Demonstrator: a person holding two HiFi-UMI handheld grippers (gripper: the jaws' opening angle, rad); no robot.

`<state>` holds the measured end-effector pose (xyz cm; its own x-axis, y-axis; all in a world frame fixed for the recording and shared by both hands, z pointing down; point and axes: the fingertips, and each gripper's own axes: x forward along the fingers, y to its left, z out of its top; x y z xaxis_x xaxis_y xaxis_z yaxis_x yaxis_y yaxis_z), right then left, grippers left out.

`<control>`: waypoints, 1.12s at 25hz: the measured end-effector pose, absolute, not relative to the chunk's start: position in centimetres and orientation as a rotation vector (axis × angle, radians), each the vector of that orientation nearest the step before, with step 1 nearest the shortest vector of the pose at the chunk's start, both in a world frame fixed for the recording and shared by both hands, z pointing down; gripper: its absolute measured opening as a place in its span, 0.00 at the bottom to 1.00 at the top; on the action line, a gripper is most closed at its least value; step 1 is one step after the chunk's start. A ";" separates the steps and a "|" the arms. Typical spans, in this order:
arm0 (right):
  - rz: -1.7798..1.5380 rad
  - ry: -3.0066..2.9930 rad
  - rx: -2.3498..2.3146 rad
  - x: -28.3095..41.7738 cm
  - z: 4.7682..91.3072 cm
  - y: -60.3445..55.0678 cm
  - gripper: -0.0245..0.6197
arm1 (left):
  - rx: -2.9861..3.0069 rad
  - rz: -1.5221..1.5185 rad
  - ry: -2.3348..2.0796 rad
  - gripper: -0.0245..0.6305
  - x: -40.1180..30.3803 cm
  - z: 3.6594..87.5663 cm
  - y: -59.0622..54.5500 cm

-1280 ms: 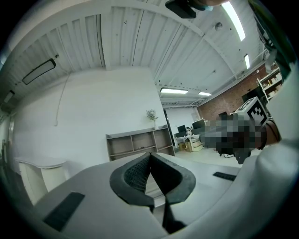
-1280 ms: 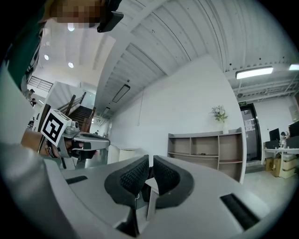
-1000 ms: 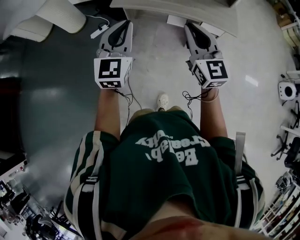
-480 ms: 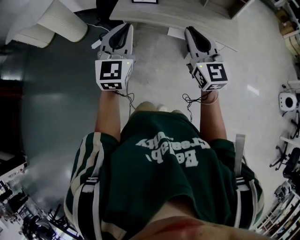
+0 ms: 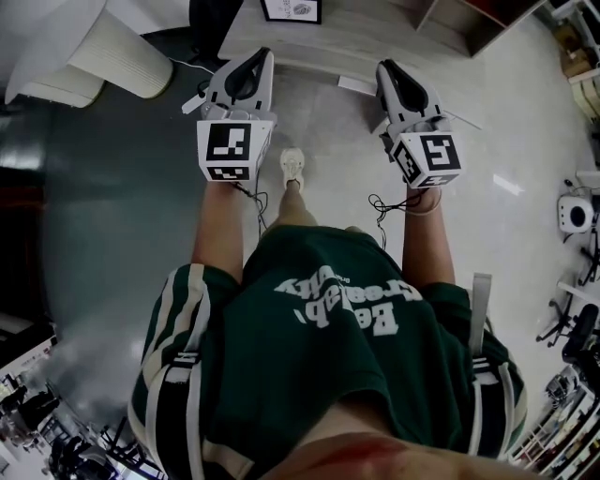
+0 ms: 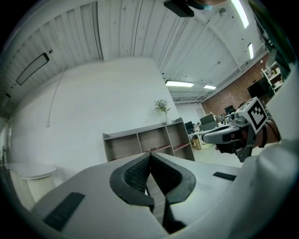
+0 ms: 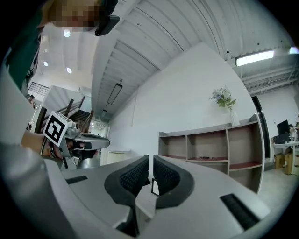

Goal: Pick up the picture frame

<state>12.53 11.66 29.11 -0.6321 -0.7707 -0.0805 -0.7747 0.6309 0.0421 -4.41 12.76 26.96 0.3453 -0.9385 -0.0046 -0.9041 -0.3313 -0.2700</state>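
Observation:
The picture frame [image 5: 292, 9], dark-edged with a white mat, stands on a pale wooden tabletop [image 5: 375, 33] at the top edge of the head view. Both grippers are held level in front of me, short of the table's near edge. My left gripper [image 5: 255, 58] has its jaws pressed together with nothing in them. My right gripper [image 5: 386, 67] is also shut and empty, its pads a hair apart. In the right gripper view the picture frame [image 7: 154, 186] shows as a small dark rectangle through the slit between the pads. The left gripper [image 6: 149, 156] points toward a shelf unit.
A grey open shelf unit [image 7: 210, 144] stands against the white wall, with a vase of flowers [image 7: 223, 100] on top. A white ribbed round stool [image 5: 108, 52] sits at the left of the table. A cable and power strip [image 5: 197, 64] lie on the floor near it.
I have walked forward with both grippers held out. The table has slid down into the head view, and the picture frame has come into sight at its top edge.

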 end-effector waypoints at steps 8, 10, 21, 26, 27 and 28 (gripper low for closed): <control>0.140 2.781 -1.383 7.9 28.9 -0.2 0.12 | -2.396 -0.270 1.631 0.07 -9.6 27.6 -0.8; 0.136 2.778 -1.406 6.8 28.8 -3.0 0.12 | -2.410 -0.280 1.612 0.07 -10.6 27.7 -4.1; 0.133 2.756 -1.482 3.1 28.0 -14.7 0.12 | -2.469 -0.291 1.504 0.07 -12.9 27.7 -16.9; 0.129 2.747 -1.513 1.9 28.4 -17.7 0.12 | -2.505 -0.298 1.460 0.07 -13.6 28.6 -20.1; 0.130 2.745 -1.518 1.7 28.4 -18.3 0.12 | -2.510 -0.300 1.450 0.07 -13.6 28.8 -20.6; 0.132 2.743 -1.522 1.4 28.5 -18.8 0.12 | -2.515 -0.300 1.441 0.07 -13.7 28.9 -21.1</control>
<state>1.42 -18.79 28.48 -0.5302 -0.8468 -0.0424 -0.8470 0.5267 0.0724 -13.71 -21.10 28.94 0.4964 -0.8657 0.0641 -0.8193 -0.4916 -0.2950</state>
